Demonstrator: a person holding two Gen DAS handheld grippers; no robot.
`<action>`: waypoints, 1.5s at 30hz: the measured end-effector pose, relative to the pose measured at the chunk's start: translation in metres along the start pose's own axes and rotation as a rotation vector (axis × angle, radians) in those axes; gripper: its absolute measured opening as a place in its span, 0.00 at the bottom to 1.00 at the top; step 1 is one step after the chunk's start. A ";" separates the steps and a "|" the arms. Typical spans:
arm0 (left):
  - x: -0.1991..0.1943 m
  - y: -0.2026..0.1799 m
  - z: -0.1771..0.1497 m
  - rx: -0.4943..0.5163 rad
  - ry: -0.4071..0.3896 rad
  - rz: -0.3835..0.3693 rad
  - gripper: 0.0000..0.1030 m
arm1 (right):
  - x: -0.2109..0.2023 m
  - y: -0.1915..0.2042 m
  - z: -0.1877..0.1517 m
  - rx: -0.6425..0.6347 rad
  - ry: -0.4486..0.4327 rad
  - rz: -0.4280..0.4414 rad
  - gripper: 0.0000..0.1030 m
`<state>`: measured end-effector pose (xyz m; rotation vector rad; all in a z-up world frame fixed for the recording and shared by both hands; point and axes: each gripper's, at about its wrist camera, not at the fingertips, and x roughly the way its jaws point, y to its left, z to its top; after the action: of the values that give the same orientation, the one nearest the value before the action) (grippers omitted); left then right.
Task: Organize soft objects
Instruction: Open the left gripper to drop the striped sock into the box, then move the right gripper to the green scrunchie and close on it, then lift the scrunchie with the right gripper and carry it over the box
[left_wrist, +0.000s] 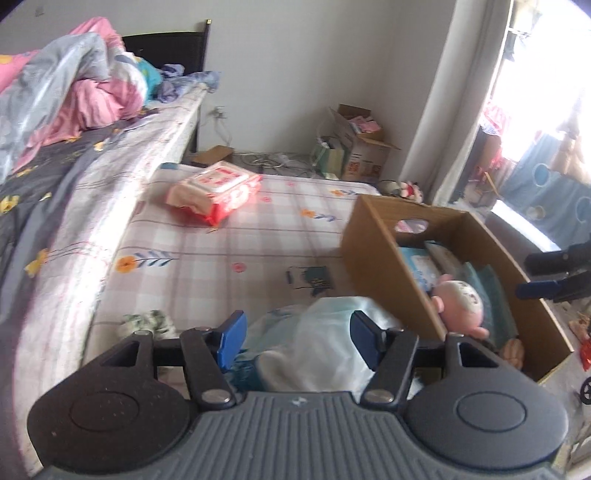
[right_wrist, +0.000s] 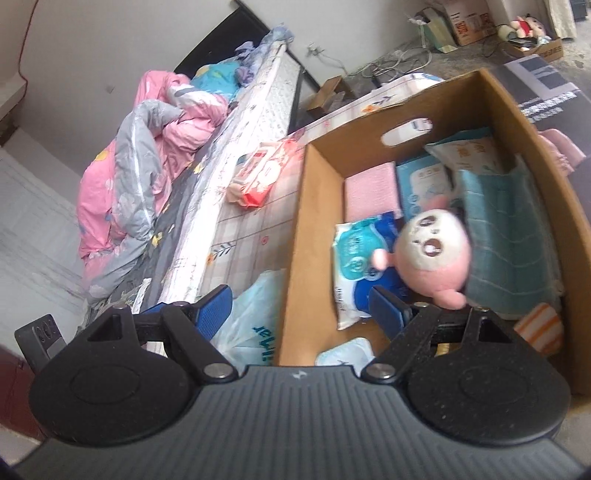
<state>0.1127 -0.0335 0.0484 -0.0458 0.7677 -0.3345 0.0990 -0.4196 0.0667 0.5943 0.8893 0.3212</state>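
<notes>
My left gripper (left_wrist: 298, 338) is open, and between its blue pads (left_wrist: 232, 338) I see a pale blue-white plastic bag (left_wrist: 317, 332) lying on the checked mat (left_wrist: 221, 258); the pads do not press on it. To its right stands an open cardboard box (left_wrist: 388, 266). My right gripper (right_wrist: 301, 306) is open and empty, straddling the box's (right_wrist: 295, 221) left wall. Inside lie a pink plush with a white face (right_wrist: 432, 251), a teal towel (right_wrist: 506, 229), a blue-white wipes pack (right_wrist: 358, 258) and a pink cloth (right_wrist: 369, 188). The bag (right_wrist: 255, 314) rests outside that wall.
A red-white wipes pack (left_wrist: 218, 188) lies farther off on the mat, and a green patterned cloth (left_wrist: 147, 321) near its edge. The bed with a pink-grey quilt (left_wrist: 74, 85) runs along the left. Cardboard boxes (left_wrist: 354, 147) and cables sit by the far wall.
</notes>
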 end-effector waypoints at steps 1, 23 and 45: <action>-0.002 0.012 -0.005 -0.010 0.011 0.027 0.61 | 0.013 0.010 0.002 -0.017 0.017 0.020 0.79; 0.085 0.106 -0.028 -0.003 0.090 0.264 0.54 | 0.336 0.173 0.017 -0.239 0.508 0.068 0.56; 0.060 0.081 -0.008 0.029 0.021 0.225 0.05 | 0.360 0.176 0.014 -0.249 0.541 0.133 0.11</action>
<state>0.1697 0.0251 -0.0106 0.0717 0.7801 -0.1322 0.3218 -0.1053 -0.0466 0.3362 1.3059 0.7241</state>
